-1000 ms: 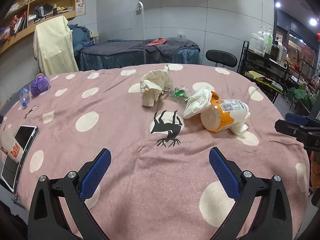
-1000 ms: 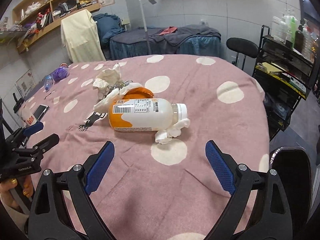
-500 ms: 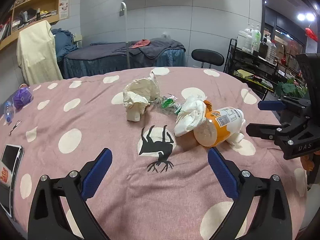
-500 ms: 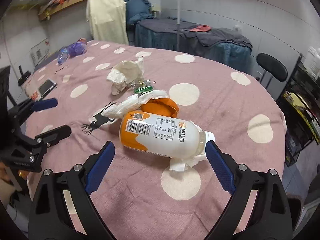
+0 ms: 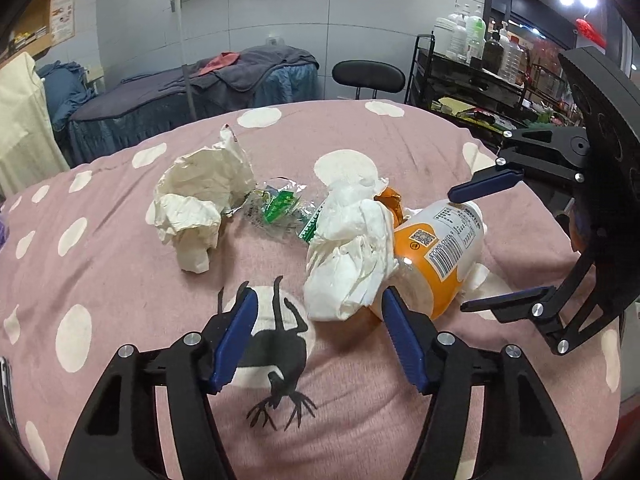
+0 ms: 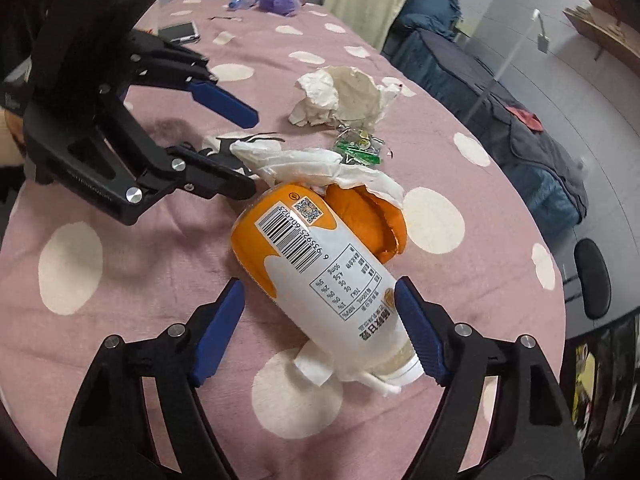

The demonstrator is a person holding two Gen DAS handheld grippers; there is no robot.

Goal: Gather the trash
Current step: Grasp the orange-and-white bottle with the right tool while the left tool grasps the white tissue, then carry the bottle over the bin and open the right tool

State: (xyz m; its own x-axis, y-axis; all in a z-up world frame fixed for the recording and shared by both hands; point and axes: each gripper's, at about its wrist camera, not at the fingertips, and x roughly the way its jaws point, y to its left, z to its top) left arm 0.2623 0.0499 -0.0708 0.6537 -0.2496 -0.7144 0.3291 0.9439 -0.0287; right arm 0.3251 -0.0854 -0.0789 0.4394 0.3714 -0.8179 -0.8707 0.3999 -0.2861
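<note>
Left wrist view shows the left claw [image 5: 316,336] low in the frame, jaws closing around the near edge of a crumpled white tissue [image 5: 352,248] at centre; the pads flank it but are not pressing on it, so nothing is held. Just right of the tissue, touching it, lies the orange-and-white bottle [image 5: 436,252] on its side, with the right claw [image 5: 480,248] coming in from the right edge, one finger over the bottle's neck end and one below.

From the right wrist view, the right claw [image 6: 320,332] straddles the bottle [image 6: 320,264] near its capped end at lower centre. Its jaws are closing too, the right pad very near or just touching the bottle, the left pad standing clear, so no grip yet. A torn orange piece [image 6: 372,220] sits against the bottle's far side under the tissue [image 6: 312,168]. Further up the frame are a larger crumpled paper wad [image 6: 344,96] and a small green wrapper [image 6: 356,144], all on the pink spotted surface [image 6: 120,256].

This looks like the first pickup: both claws reaching, nothing collected. Next, each claw must finish closing squarely, the right across the bottle's round body so it does not roll out, the left deep enough into the soft tissue to catch it. No bin is visible.
</note>
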